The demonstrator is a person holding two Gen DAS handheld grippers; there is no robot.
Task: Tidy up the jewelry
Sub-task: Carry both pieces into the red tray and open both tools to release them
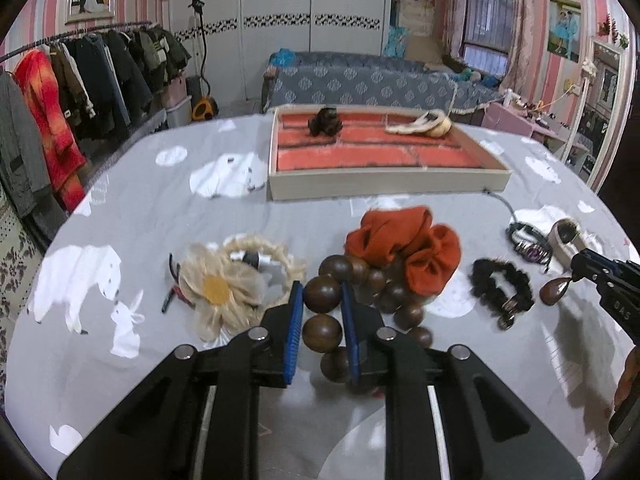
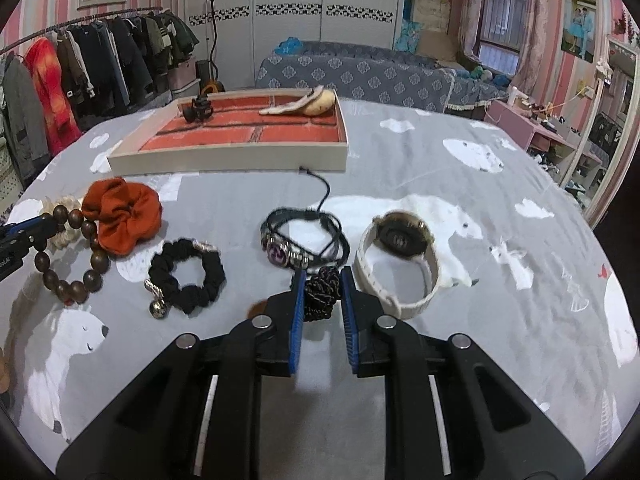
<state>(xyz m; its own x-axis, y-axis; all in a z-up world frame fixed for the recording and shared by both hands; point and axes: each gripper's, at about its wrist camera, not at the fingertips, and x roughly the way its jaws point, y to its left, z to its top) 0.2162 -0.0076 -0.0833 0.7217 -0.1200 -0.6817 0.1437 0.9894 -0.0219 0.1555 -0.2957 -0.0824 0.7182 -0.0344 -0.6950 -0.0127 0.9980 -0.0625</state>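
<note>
My left gripper point(image 1: 322, 292) is shut on a brown wooden bead bracelet point(image 1: 322, 330), its beads between the blue pads; it also shows in the right wrist view point(image 2: 80, 264). My right gripper point(image 2: 322, 280) is shut on a black knotted cord ornament point(image 2: 320, 294) with a brown teardrop pendant point(image 1: 554, 290). The tray point(image 1: 384, 186) with a red brick-pattern lining stands at the back and holds a dark hair claw point(image 1: 325, 121) and a cream piece point(image 1: 424, 123).
On the grey bear-print cloth lie an orange scrunchie point(image 1: 404, 246), a daisy hair tie point(image 1: 222, 286), a black scrunchie point(image 2: 188, 276), a black leather bracelet point(image 2: 300, 244) and a white watch point(image 2: 400, 260). A clothes rack stands left, a sofa behind.
</note>
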